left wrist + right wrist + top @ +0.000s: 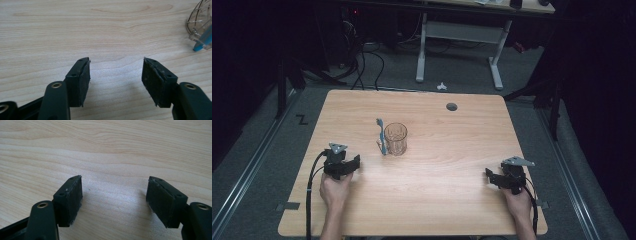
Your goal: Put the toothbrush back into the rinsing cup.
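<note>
Wooden table [452,150], grey carpet floor [542,135], dark room

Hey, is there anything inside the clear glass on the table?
The glass looks empty; its patterned wall blurs the bottom. The blue toothbrush lies on the table beside it, not inside.

left claw [343,166] gaping, right claw [504,178] gaping, well apart, both hand-held

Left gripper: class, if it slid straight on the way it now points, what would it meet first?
Probably nothing: ahead of the open left gripper lies bare wooden table. The clear glass with the blue toothbrush beside it sits off to the right of that line, though depth is hard to judge.
</note>
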